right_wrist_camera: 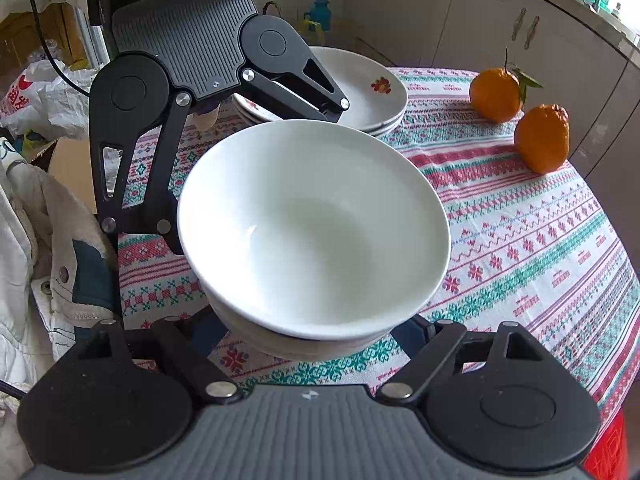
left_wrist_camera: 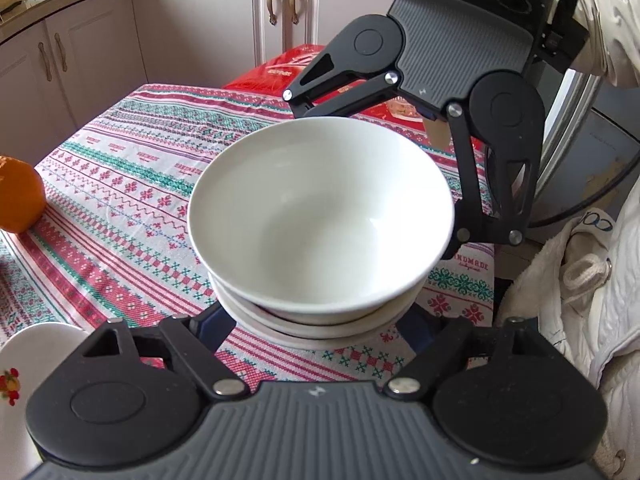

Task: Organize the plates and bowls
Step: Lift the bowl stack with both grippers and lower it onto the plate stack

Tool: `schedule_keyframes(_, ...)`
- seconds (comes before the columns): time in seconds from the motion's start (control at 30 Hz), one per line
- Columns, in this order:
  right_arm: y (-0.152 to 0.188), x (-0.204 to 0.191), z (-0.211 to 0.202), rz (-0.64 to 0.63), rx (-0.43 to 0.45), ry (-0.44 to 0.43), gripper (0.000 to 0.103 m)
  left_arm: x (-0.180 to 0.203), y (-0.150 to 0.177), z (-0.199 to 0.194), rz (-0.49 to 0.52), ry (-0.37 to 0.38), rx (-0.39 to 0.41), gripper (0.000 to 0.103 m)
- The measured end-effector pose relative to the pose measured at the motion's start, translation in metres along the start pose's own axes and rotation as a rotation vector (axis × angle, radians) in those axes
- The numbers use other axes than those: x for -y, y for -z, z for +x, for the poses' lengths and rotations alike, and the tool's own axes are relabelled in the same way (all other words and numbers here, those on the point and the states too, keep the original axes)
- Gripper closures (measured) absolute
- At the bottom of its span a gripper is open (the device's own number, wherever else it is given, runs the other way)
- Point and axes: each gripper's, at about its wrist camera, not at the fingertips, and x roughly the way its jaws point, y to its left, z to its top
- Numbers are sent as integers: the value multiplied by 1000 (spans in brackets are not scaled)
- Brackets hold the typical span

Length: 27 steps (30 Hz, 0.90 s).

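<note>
Closest to my lens, the left tongs (left_wrist_camera: 320,316) are straddling a stack of plain white glazed ceramic bowls (left_wrist_camera: 320,216), and the right tongs (right_wrist_camera: 308,328) are doing the same from the opposite side. Both are standing spread around the lower bowls; whether the pads are pressing I cannot tell, since the rims are hiding them. I am judging this two-sided hold as steadying the stack while it is sitting on the patterned red-and-green cloth surface (left_wrist_camera: 132,184). Beyond it, flowered white plates (right_wrist_camera: 360,88) are waiting, near two oranges (right_wrist_camera: 520,108).
</note>
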Motion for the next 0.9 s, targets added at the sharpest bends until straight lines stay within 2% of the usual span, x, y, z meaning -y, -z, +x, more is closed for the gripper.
schedule_keyframes(0.2,-28,-5,-8,-37,6,26,14,-8,4,-28,-2,-37,34,18)
schedule_keyframes(0.43,-72,-5,1,-121,28,36,14,-24,22,-63,-31,-122,52,18)
schedule_keyframes(0.7,-130,5,39,-237,45,7,14,-55,48,-85,-109,-227,36,18)
schedule_keyframes(0.9,-155,15,71,-270,47,-25,14,-76,66,-90,-162,-273,6,18)
